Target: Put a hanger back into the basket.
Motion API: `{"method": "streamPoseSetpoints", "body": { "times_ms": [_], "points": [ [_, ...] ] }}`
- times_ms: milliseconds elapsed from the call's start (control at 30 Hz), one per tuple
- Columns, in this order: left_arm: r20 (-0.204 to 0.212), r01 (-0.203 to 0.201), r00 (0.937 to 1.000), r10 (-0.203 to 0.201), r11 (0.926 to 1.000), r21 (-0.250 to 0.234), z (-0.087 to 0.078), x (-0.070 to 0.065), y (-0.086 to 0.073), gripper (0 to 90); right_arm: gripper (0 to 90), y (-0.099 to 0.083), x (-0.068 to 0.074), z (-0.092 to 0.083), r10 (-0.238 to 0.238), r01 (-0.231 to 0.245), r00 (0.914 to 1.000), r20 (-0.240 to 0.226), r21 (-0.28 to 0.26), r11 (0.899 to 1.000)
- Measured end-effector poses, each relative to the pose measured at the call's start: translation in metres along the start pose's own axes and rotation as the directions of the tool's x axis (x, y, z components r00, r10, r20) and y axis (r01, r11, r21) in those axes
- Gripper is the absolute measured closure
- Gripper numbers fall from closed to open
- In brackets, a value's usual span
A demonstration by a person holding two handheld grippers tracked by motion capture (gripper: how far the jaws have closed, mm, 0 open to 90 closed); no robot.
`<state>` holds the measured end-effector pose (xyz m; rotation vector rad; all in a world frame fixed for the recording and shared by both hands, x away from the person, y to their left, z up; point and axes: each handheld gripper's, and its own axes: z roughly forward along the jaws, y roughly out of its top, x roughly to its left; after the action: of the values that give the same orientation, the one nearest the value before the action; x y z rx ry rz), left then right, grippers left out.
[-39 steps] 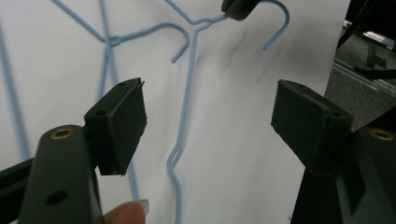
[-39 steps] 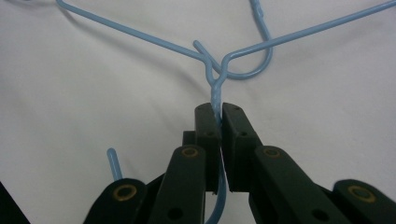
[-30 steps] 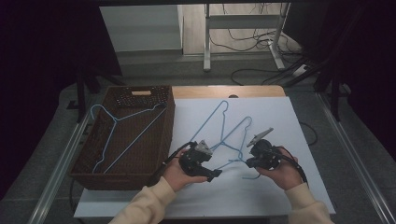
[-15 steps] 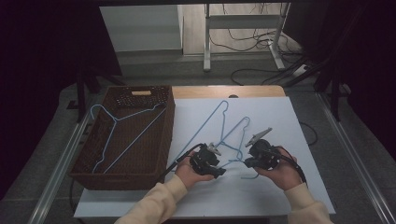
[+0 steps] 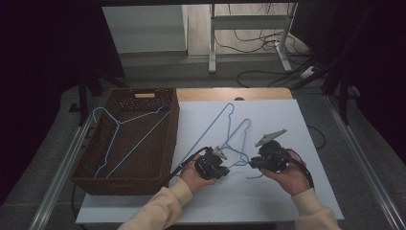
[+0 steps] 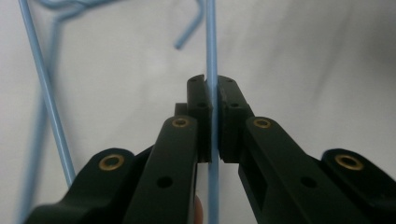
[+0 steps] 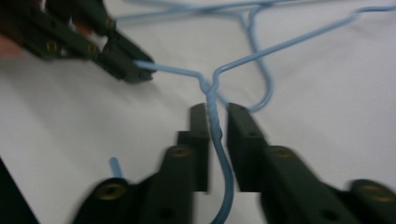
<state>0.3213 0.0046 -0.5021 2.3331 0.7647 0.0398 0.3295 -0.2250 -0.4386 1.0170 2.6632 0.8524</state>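
Two light-blue wire hangers lie overlapped on the white table sheet (image 5: 287,120). My left gripper (image 5: 224,166) (image 6: 212,84) is shut on a straight arm of the nearer hanger (image 5: 238,132) (image 6: 211,42); its jaws have just been closing and the wire is pinched between the pads. My right gripper (image 5: 252,163) (image 7: 216,112) is open around that hanger's twisted neck (image 7: 214,116); its jaws have just been opening, with a gap either side of the wire. In the right gripper view, the left gripper (image 7: 135,67) grips the arm a short way from the neck.
The second hanger (image 5: 210,127) stretches toward the table's far edge. A brown wicker basket (image 5: 163,158) stands at the left with another blue hanger (image 5: 117,123) lying in it. Cables and a metal stand leg (image 5: 211,43) sit on the floor beyond the table.
My left hand has slid right and a little down onto the hanger's arm. The right hand has stayed in place at the hanger's neck.
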Motion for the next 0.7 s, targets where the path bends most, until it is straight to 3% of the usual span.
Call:
{"method": "streamPoseSetpoints", "body": {
  "times_ms": [67,200,300,367,500,700],
  "points": [
    [-0.011,0.004,0.9999,-0.004,0.9999,-0.012,-0.006,0.002,0.001,85.7,57.2,-0.002,-0.007,-0.009,0.049,-0.049,0.9988,-0.006,-0.096,0.994],
    [-0.037,0.004,0.9993,-0.005,0.9991,-0.043,-0.017,0.003,0.003,85.8,44.5,-0.009,-0.021,-0.026,0.144,-0.140,0.9896,-0.004,-0.250,0.958],
    [-0.052,0.004,0.9986,-0.007,0.9980,-0.062,-0.025,0.005,0.005,85.9,39.8,-0.017,-0.032,-0.034,0.197,-0.194,0.9801,-0.021,-0.315,0.929],
    [-0.067,0.014,0.9976,-0.019,0.9966,-0.081,-0.029,0.005,0.006,85.9,37.9,-0.022,-0.038,-0.035,0.229,-0.229,0.9726,-0.038,-0.320,0.919],
    [-0.097,0.010,0.9951,-0.020,0.9953,-0.096,-0.039,0.005,0.009,86.0,36.6,-0.031,-0.047,-0.030,0.263,-0.256,0.9646,-0.021,-0.307,0.917],
    [-0.135,0.023,0.9900,-0.040,0.9917,-0.126,-0.054,0.008,0.011,86.1,36.3,-0.037,-0.052,-0.022,0.272,-0.261,0.9624,0.003,-0.270,0.927]
  ]
}}
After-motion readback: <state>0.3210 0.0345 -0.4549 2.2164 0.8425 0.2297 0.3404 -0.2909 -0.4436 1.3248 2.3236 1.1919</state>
